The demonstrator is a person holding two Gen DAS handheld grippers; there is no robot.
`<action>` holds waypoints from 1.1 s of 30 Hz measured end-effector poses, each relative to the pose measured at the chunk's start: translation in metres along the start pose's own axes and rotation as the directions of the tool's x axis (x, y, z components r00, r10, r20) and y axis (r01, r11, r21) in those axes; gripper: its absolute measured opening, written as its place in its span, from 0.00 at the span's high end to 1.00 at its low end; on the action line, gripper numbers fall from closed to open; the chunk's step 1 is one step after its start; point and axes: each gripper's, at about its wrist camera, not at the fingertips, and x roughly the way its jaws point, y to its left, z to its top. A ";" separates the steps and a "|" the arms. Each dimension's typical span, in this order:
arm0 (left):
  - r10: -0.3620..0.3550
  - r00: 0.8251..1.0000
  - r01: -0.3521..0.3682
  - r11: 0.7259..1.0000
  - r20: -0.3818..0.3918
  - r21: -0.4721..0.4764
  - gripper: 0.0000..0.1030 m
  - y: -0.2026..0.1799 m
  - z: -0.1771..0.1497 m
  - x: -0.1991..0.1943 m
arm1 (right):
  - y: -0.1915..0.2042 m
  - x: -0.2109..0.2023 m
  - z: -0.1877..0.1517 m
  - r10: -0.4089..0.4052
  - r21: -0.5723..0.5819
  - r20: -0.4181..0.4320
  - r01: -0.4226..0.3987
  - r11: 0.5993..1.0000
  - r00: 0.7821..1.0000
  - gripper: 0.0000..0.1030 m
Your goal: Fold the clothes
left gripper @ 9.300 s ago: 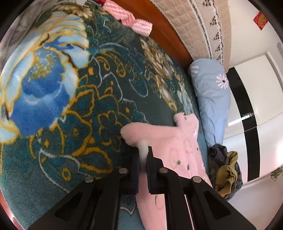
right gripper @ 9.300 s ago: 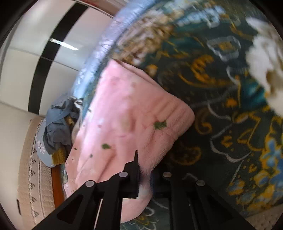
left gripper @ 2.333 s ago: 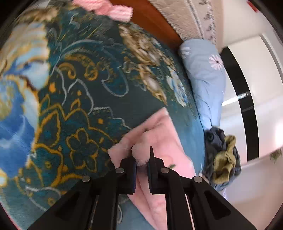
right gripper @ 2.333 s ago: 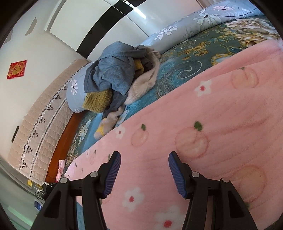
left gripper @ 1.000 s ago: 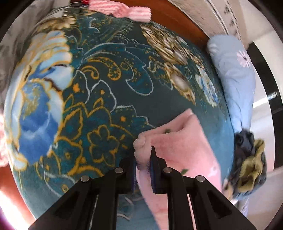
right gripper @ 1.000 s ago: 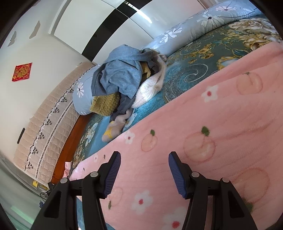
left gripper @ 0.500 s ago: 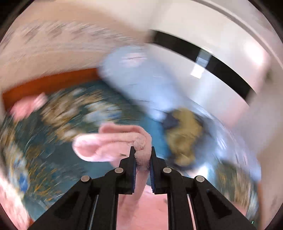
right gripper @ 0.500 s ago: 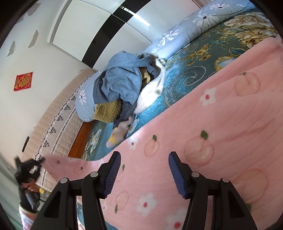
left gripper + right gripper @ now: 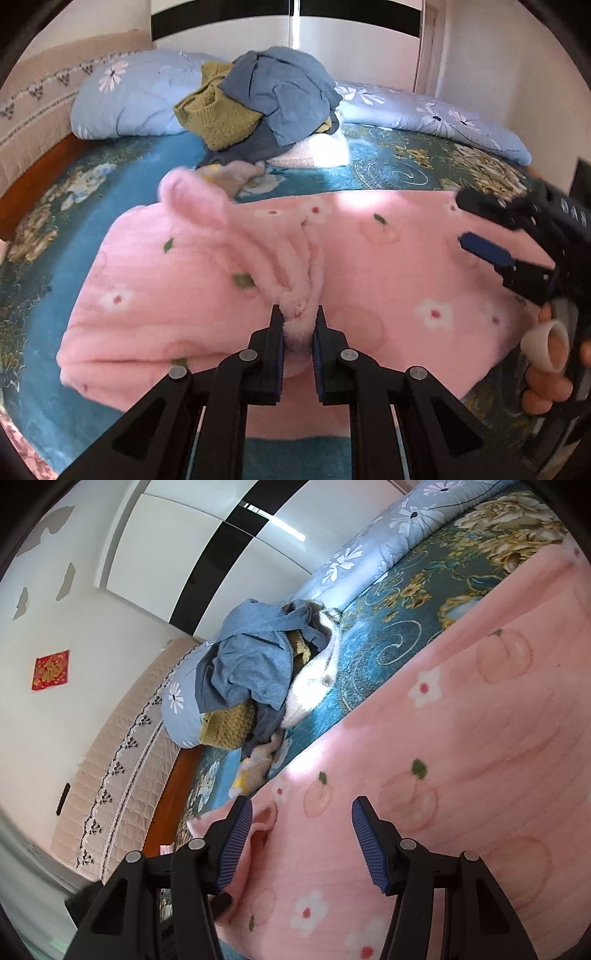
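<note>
A fluffy pink garment (image 9: 369, 266) with flower and peach prints lies spread across the bed. My left gripper (image 9: 298, 328) is shut on a bunched sleeve of the pink garment and holds it over the garment's middle. The sleeve trails back to the upper left (image 9: 192, 199). My right gripper (image 9: 303, 827) is open and empty just above the pink garment (image 9: 461, 775). It also shows in the left wrist view (image 9: 476, 229) at the right, held by a hand.
A heap of clothes (image 9: 266, 96), blue, mustard and white, sits at the head of the bed on light blue floral pillows (image 9: 129, 92). The teal floral blanket (image 9: 391, 170) covers the bed. A padded headboard (image 9: 122, 768) and a white wardrobe (image 9: 184, 535) stand behind.
My left gripper has swung the pink sleeve up from the bed's edge and across onto the garment's body. My right gripper has stayed open above the garment, nearly still.
</note>
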 end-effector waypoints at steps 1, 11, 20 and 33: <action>0.005 1.000 -0.005 1.000 0.008 0.003 0.87 -0.003 -0.003 -0.002 | 0.002 0.001 0.000 0.002 -0.006 -0.003 -0.002 1.000 1.000 0.42; -0.078 0.997 0.078 0.997 -0.008 0.006 0.65 -0.010 -0.018 0.010 | 0.009 0.009 -0.006 -0.012 -0.054 -0.039 0.010 0.998 0.999 0.42; -0.083 0.991 0.095 0.989 0.104 -0.115 0.46 0.058 -0.012 -0.037 | 0.011 0.020 -0.017 0.029 -0.061 -0.108 -0.036 0.998 0.994 0.42; -0.032 0.996 0.064 0.901 0.082 -0.430 0.44 0.203 -0.042 -0.005 | 0.028 0.038 -0.039 0.085 -0.097 -0.222 -0.109 0.989 0.971 0.34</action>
